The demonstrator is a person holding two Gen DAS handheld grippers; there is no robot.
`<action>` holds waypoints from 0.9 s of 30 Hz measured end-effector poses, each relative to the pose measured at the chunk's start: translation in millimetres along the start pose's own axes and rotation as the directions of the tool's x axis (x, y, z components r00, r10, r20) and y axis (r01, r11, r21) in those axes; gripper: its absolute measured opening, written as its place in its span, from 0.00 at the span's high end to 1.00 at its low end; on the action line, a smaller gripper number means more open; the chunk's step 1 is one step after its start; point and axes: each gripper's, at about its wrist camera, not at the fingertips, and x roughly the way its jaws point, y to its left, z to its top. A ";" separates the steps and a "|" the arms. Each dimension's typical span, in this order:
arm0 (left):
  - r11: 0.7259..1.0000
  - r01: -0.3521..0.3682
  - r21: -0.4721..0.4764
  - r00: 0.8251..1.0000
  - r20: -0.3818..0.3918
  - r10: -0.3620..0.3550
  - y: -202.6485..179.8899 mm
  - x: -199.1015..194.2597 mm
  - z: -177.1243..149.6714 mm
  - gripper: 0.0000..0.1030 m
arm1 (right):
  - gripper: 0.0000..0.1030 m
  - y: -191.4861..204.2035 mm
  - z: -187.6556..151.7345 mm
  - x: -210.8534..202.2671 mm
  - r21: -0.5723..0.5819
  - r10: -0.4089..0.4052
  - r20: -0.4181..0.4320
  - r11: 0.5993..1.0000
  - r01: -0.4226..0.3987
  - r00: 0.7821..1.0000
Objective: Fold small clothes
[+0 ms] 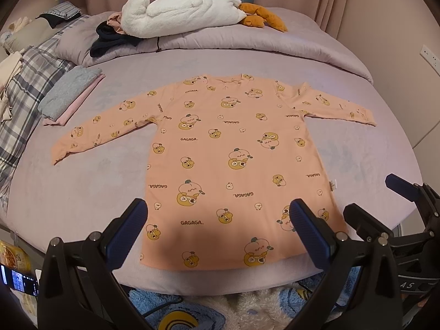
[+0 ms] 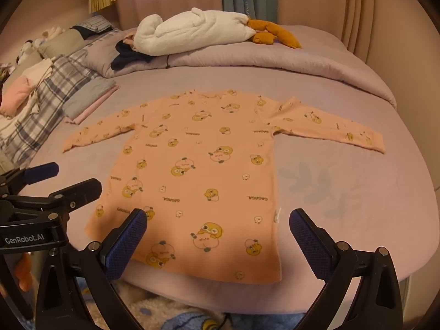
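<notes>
Both claws [image 1: 217, 214] [image 2: 217, 221] gape over the flat shirt [image 1: 231, 165] — bed [image 1: 371, 151] beneath.

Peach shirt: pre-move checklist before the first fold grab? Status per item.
1. Peach shirt lies flat, front side up: ok.
2. Both sleeves spread out, left sleeve and right sleeve unfolded: ok.
3. Left gripper open, nothing held: ok.
4. Right gripper open, nothing held: ok.
5. Hem fully on the bed, not hanging over the edge: ok, though close to it.
6. Folded stack apart from the left cuff: ok; enough room for the sleeve fold: cannot tell.
</notes>
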 end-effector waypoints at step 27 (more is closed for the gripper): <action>1.000 -0.020 -0.011 1.000 -0.007 0.020 10.5 1.9 -1.9 0.00 | 0.01 -0.4 1.6 0.4 0.006 -0.001 -0.022 1.000 0.001 1.000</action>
